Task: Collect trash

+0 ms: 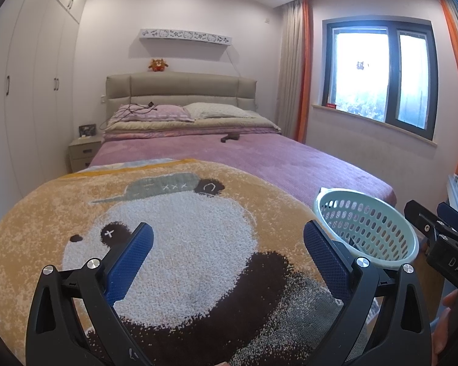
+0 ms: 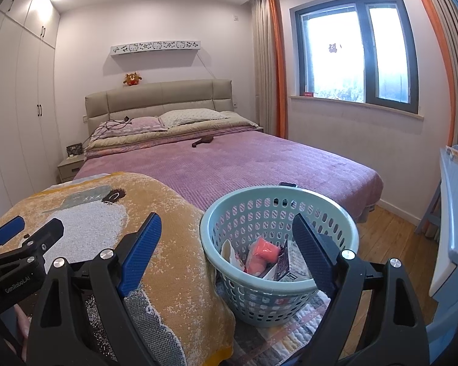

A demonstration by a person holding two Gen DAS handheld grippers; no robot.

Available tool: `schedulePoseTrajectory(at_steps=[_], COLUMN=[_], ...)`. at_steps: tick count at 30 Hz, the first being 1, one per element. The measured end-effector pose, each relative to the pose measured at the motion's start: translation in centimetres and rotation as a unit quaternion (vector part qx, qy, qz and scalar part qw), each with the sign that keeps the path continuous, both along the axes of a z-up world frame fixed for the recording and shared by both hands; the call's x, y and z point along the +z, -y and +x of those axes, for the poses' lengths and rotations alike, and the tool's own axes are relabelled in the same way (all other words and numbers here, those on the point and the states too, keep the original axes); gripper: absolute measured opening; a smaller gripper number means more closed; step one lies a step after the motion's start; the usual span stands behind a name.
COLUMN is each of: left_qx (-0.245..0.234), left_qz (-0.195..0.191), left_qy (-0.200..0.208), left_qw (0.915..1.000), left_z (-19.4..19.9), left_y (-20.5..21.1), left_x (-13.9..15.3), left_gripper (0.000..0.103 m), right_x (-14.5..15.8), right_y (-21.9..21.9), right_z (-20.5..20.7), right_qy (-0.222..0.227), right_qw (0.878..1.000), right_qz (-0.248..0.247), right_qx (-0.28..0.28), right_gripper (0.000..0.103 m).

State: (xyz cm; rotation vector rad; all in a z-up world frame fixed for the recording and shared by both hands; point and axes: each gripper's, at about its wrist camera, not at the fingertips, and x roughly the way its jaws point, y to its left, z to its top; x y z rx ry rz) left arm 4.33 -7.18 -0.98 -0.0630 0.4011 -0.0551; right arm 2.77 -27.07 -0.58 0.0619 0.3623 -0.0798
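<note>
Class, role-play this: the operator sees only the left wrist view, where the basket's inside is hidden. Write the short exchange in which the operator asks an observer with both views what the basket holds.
Operator: Is the basket empty?
Observer: No. The basket already holds trash, including a crumpled pink piece.
Operator: Anything else in it?
Observer: A printed carton leans beside the pink piece, with a white wrapper on its other side.
Operator: Where does the basket stand?
Observer: On a patchwork mat on the floor, right beside the panda blanket.
Operator: Is the right gripper holding anything?
Observer: No, the right gripper is open and empty.
</note>
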Motion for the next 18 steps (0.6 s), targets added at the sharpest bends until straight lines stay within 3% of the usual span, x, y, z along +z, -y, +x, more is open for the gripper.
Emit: schedulePoseTrajectory(at_steps=[7,12,18], left_qx=[0.013,0.041,0.059], left_qz=[0.008,0.021,0.020], left_qy=[0.000,0.028,0.033], left_qw=[0.9999,0.9986,0.9975], left_z=[-1.3,-3.3,-4.9], left_y=[-1.3,-2.6,-4.7], left_x=[1.3,2.4,3.5], left_gripper=[0.096,0.096,0.096], right_x=[1.2,1.7,2.0], right_y=[-1.4,-2.8,-4.8], right_z=[-0.4,-0.8,-1.1], right_qy=[-0.001,0.003,0.000], right_qw=[1.000,1.000,0.999], right_qz=[-0.008,-0.012,-0.014], right_qx=[0.002,0.015,0.031], right_gripper=[0.083,0.083,0.083])
